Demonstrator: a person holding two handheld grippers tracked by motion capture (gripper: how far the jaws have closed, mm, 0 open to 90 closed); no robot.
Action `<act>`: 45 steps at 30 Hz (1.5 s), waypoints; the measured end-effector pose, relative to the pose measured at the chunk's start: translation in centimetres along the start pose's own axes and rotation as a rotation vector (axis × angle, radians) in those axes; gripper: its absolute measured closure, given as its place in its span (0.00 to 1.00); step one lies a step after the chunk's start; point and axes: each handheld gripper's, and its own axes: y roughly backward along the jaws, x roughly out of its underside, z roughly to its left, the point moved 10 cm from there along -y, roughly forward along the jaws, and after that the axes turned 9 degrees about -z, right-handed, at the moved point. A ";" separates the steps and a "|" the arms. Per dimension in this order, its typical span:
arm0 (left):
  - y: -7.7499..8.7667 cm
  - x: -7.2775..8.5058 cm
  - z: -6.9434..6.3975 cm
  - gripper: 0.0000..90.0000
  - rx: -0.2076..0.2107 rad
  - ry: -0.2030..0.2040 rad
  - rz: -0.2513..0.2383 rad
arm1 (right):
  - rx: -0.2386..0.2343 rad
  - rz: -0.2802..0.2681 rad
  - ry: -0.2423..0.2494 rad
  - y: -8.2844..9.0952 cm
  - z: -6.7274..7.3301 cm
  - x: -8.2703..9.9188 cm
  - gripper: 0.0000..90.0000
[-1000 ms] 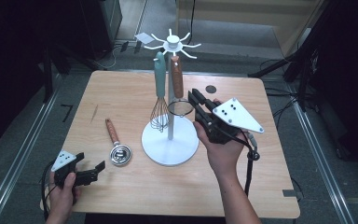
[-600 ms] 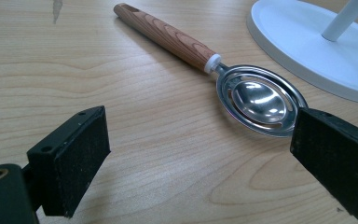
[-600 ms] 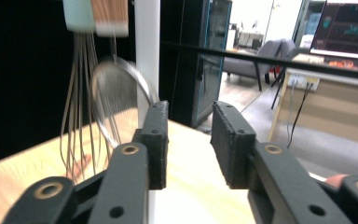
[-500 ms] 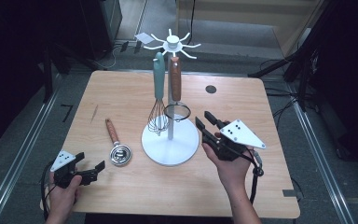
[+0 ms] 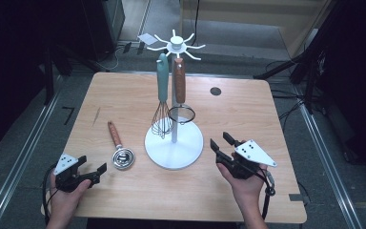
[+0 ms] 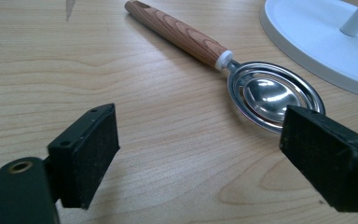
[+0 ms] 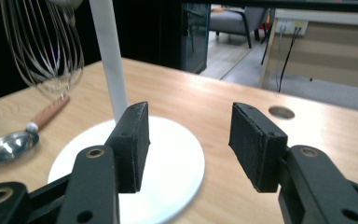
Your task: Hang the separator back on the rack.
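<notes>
Left gripper [image 5: 93,172] low at near-left table corner, jaws spread, just been narrowing slightly, nothing between them. Aimed at wood-handled steel egg-separator spoon [image 6: 242,79], lying flat on the light wooden table [image 5: 124,90] just left of the stand base, bowl toward the gripper, handle angled away: probably the next pick, untouched so far. Handle clear on both sides, room for a side grab; bowl close to the base rim, tighter there.

Centre: white round-based utensil stand [image 5: 174,143], teal-handled wire whisk [image 5: 162,95] and brown-handled mesh strainer [image 5: 180,95] hanging from top hooks, likely done. Several hooks free.

Right gripper [image 5: 221,144] resting near right of base, jaws just been opening, now apart and empty, pointed at the pole [image 7: 109,60]. Open table to its right, near edge close behind both hands.
</notes>
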 end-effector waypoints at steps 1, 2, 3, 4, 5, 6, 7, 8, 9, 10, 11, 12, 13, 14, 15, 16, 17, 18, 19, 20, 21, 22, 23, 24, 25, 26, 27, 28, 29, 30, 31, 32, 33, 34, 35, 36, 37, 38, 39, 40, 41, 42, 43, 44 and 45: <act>0.0 0.1 -0.1 0.16 0.012 -0.002 0.007 | 0.002 0.003 -0.007 0.1 -0.1 0.3 0.54; -0.1 0.1 -0.2 0.16 0.013 -0.006 0.009 | 0.001 0.012 -0.006 0.4 -0.2 0.7 0.54; 0.0 0.1 -0.3 0.17 0.016 -0.015 0.010 | 0.006 0.023 -0.010 0.8 -0.5 1.6 0.54; 0.0 0.1 -0.3 0.18 0.016 -0.015 0.010 | 0.006 0.023 -0.010 0.8 -0.5 1.6 0.54; 0.0 0.1 -0.4 0.18 0.019 -0.018 0.010 | 0.009 0.032 -0.014 1.1 -0.6 2.1 0.54; 0.0 0.1 -0.4 0.20 0.016 -0.021 0.011 | 0.010 0.041 -0.016 1.4 -0.8 2.6 0.55; 0.0 0.1 -0.3 0.23 0.005 -0.027 0.012 | 0.013 0.055 -0.020 1.7 -0.9 3.1 0.54; -0.1 0.1 -0.3 0.27 0.001 -0.031 0.016 | 0.015 0.063 -0.018 2.0 -1.1 3.6 0.54; -0.1 0.1 -0.4 0.29 0.002 -0.034 0.020 | 0.019 0.069 -0.026 2.2 -1.3 4.0 0.54; -0.1 0.1 -0.4 0.31 -0.002 -0.036 0.023 | 0.022 0.078 -0.030 2.6 -1.4 4.3 0.54; -0.2 0.0 -0.4 0.35 -0.006 -0.042 0.029 | 0.027 0.084 -0.038 2.8 -1.6 4.7 0.54; -0.2 -0.1 -0.5 0.37 -0.006 -0.044 0.028 | 0.031 0.089 -0.045 3.1 -1.7 5.0 0.54; -0.4 -0.3 -0.8 0.42 0.002 -0.041 0.028 | 0.037 0.102 -0.043 3.6 -1.9 5.5 0.54; -0.4 -0.3 -0.8 0.44 0.002 -0.041 0.028 | 0.037 0.102 -0.043 3.6 -1.9 5.5 0.54; -0.6 -0.7 -1.3 0.46 0.025 -0.030 0.022 | 0.042 0.118 -0.046 4.1 -2.1 6.2 0.54; -0.6 -0.7 -1.3 0.48 0.025 -0.030 0.022 | 0.042 0.118 -0.046 4.1 -2.1 6.2 0.54; -0.8 -1.0 -1.5 0.48 0.031 -0.032 0.018 | 0.044 0.123 -0.047 4.3 -2.2 6.4 0.54; -1.1 -1.1 -1.8 0.51 0.038 -0.024 0.015 | 0.051 0.130 -0.048 4.6 -2.3 6.7 0.54; -1.2 -1.1 -1.9 0.53 0.042 -0.024 0.020 | 0.058 0.137 -0.057 4.8 -2.5 7.0 0.55; -1.4 -1.2 -2.1 0.56 0.048 -0.023 0.022 | 0.064 0.138 -0.062 5.0 -2.6 7.1 0.55; -1.6 -1.2 -2.2 0.62 0.052 -0.025 0.029 | 0.083 0.141 -0.057 5.3 -2.9 7.4 0.55; -1.8 -1.2 -2.4 0.62 0.058 -0.024 0.033 | 0.083 0.141 -0.057 5.3 -2.9 7.4 0.55; -2.1 -1.2 -2.5 0.63 0.061 -0.024 0.042 | 0.088 0.141 -0.063 5.4 -3.0 7.4 0.55; -2.3 -1.2 -2.6 0.65 0.062 -0.025 0.048 | 0.093 0.139 -0.071 5.5 -3.0 7.5 0.55; -2.5 -1.1 -2.6 0.66 0.060 -0.024 0.058 | 0.097 0.142 -0.073 5.6 -3.1 7.6 0.55; -2.8 -1.0 -2.7 0.68 0.069 -0.014 0.070 | 0.100 0.143 -0.070 5.7 -3.1 7.7 0.55; -2.9 -0.9 -2.8 0.69 0.077 -0.013 0.078 | 0.102 0.146 -0.079 5.8 -3.1 7.8 0.55; -3.1 -0.8 -2.8 0.70 0.074 -0.014 0.088 | 0.103 0.146 -0.078 5.9 -3.1 7.8 0.55; -3.3 -0.7 -2.9 0.72 0.072 -0.012 0.093 | 0.108 0.148 -0.083 6.0 -3.1 7.9 0.55; -3.5 -0.6 -2.9 0.73 0.072 -0.015 0.099 | 0.109 0.149 -0.084 6.1 -3.2 8.0 0.55; -3.6 -0.6 -3.0 0.74 0.077 -0.011 0.102 | 0.112 0.149 -0.081 6.2 -3.2 8.1 0.55; -3.7 -0.5 -3.0 0.74 0.076 -0.007 0.105 | 0.114 0.151 -0.084 6.3 -3.3 8.1 0.55; -3.9 -0.4 -2.9 0.74 0.061 -0.008 0.111 | 0.115 0.152 -0.083 6.3 -3.3 8.2 0.55; -3.9 -0.4 -2.8 0.75 0.057 -0.001 0.113 | 0.115 0.153 -0.084 6.4 -3.3 8.2 0.55; -4.0 -0.3 -2.8 0.76 0.057 0.003 0.121 | 0.115 0.154 -0.085 6.4 -3.3 8.2 0.56; -4.1 -0.3 -2.7 0.77 0.053 0.005 0.126 | 0.115 0.154 -0.088 6.5 -3.3 8.2 0.56; -4.1 -0.2 -2.7 0.79 0.047 0.005 0.127 | 0.111 0.154 -0.087 6.4 -3.2 8.3 0.56; -4.1 -0.2 -2.6 0.81 0.045 0.004 0.132 | 0.111 0.154 -0.087 6.4 -3.2 8.3 0.56; -4.1 -0.1 -2.7 0.83 0.048 0.003 0.140 | 0.109 0.154 -0.088 6.3 -3.1 8.3 0.56; -4.1 0.0 -2.7 0.83 0.043 0.001 0.149 | 0.109 0.154 -0.088 6.3 -3.1 8.3 0.56; -4.2 0.0 -2.8 0.84 0.043 -0.003 0.150 | 0.106 0.156 -0.088 6.2 -3.0 8.3 0.56; -4.2 0.1 -2.9 0.86 0.046 -0.002 0.152 | 0.101 0.158 -0.085 6.2 -2.9 8.3 0.56; -4.2 0.1 -3.1 0.86 0.049 0.002 0.155 | 0.098 0.158 -0.086 6.1 -2.8 8.4 0.56; -4.2 0.1 -3.1 0.86 0.053 0.000 0.158 | 0.096 0.158 -0.085 6.0 -2.7 8.4 0.56; -4.1 0.1 -3.2 0.86 0.054 -0.002 0.159 | 0.091 0.161 -0.087 6.0 -2.5 8.4 0.56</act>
